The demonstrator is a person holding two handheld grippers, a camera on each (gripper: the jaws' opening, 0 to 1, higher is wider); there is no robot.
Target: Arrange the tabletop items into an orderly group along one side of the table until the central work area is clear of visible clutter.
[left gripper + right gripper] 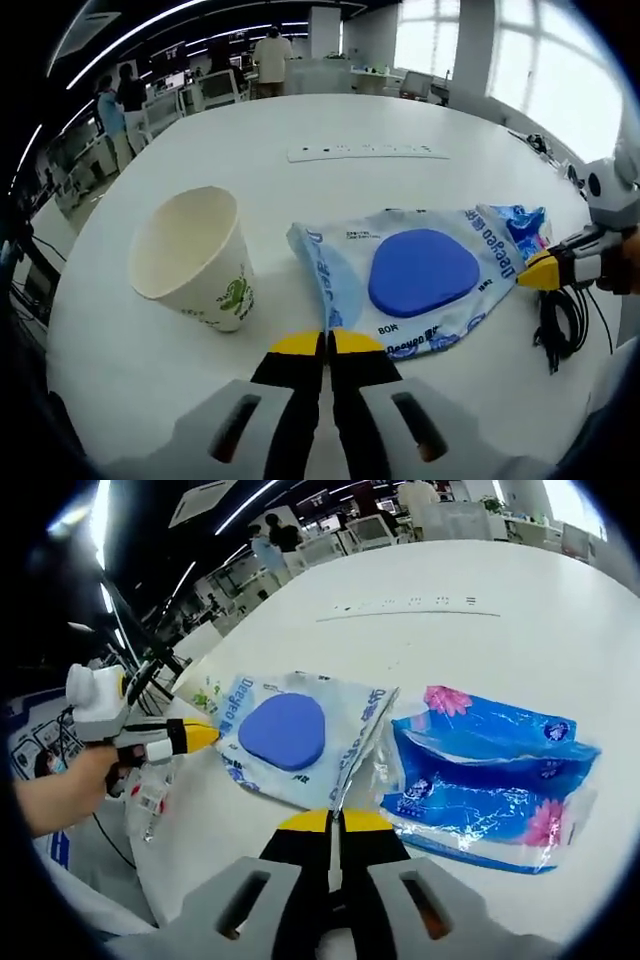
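Left gripper [322,345] jaws clenched on the wipes pack [415,275] near edge; right gripper [333,823] pinches its opposite edge. Paper cup [195,258] upright just left, inside not visible. Bare table [330,120] beyond. Blue tissue pack [490,770] touches the wipes' right side.

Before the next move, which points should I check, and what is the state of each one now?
1. Left gripper closed on the wipes pack edge: ok.
2. Right gripper closed on the pack's opposite edge: ok.
3. Pack lifted off the table: cannot tell.
4. Paper cup upright, apart from the pack: ok.
5. Blue tissue pack free of the wipes pack: not ok, they touch.
6. Black cable away from the pack: cannot tell.
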